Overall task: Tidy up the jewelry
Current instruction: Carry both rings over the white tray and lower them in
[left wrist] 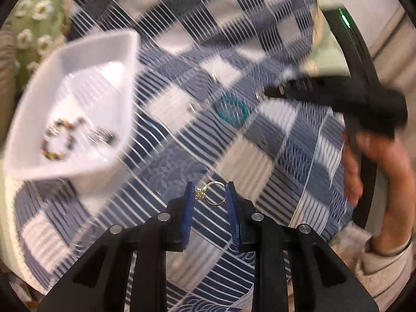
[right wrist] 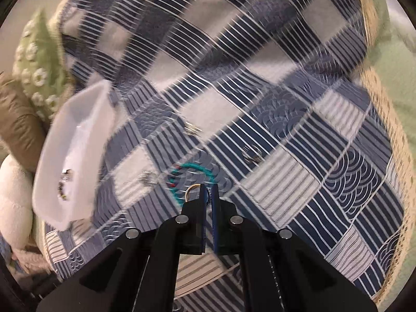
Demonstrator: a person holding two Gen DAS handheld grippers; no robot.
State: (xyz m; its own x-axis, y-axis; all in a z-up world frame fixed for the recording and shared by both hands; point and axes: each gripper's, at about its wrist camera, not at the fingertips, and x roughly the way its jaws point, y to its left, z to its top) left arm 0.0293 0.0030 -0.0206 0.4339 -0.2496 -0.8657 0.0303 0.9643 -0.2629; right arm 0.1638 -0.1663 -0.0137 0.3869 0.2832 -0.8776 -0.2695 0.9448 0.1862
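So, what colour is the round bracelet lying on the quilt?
Teal; the bracelet shows best in the left wrist view, on the blue patchwork quilt.

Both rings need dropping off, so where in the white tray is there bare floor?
The white tray is bare across its far half. Crowded near end: beaded bracelet beside a silvery piece. On the quilt, loose pieces cluster around the teal bracelet.

No text, label, brand, number or sign can be read in either view. Motion blur smears both pictures, and the patchwork quilt (left wrist: 234, 135) shows only stripes and wave patterns. The white tray (left wrist: 78, 98) carries no marking that can be made out.
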